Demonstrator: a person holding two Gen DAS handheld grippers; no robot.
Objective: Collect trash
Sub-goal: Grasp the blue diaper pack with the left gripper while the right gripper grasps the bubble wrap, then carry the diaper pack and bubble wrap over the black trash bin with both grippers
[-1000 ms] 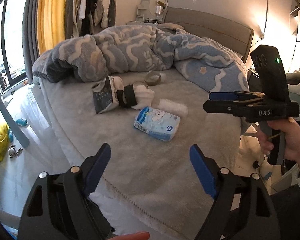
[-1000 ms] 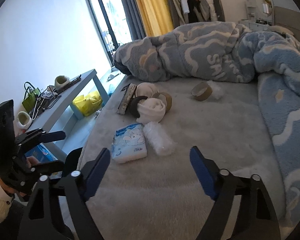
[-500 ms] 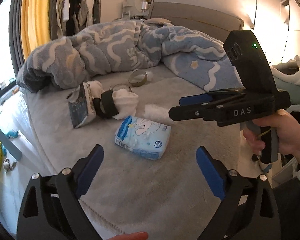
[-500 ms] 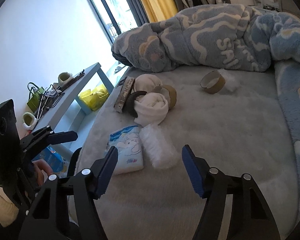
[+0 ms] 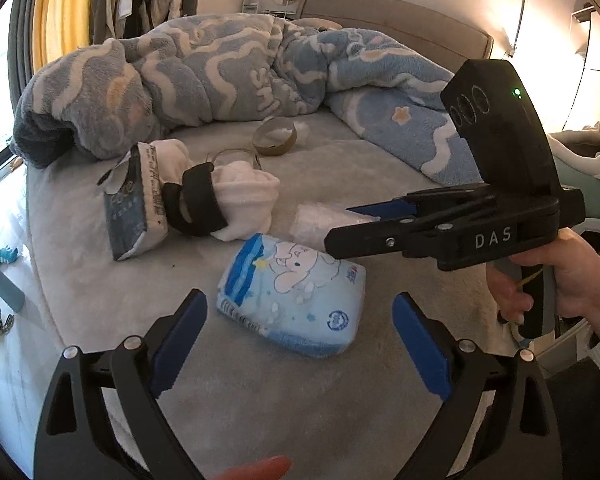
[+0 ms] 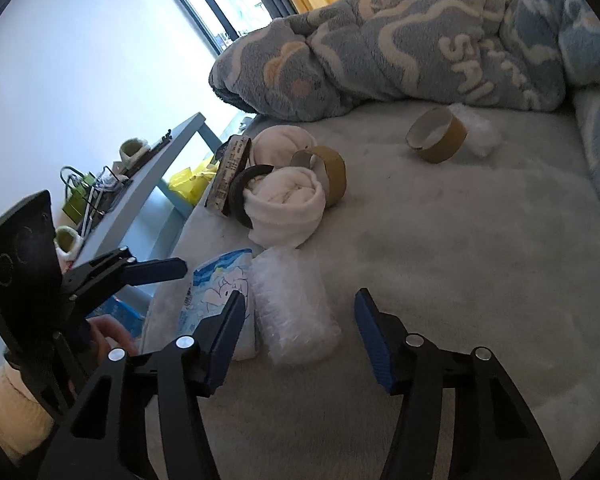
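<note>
Now we are hovering both grippers over the bed point(image 5: 260, 400), working left to right across the litter. Farthest left, a torn carton point(image 5: 134, 204) is leaning on a white cloth point(image 5: 244, 192) ringed by a black band point(image 5: 196, 204); it is looking light and crushable. Next, the tissue pack point(image 5: 296, 296) is lying flat just ahead of our left gripper point(image 5: 300, 340), whose jaws are standing wide with nothing between them. We are judging the pack soft, light and slick in its film, so we would be pinching it across its short width, mid-body, where it gives a little.

Right of it and touching, the bubble wrap point(image 6: 296, 312) is sitting between the spread, empty jaws of our right gripper point(image 6: 300, 332). It is looking nearly weightless, springy and slippery, so a deep squeeze through the middle is suiting it best. Farther back, 2 cardboard rings point(image 6: 438, 140) are resting, stiff but thin-walled.
</note>
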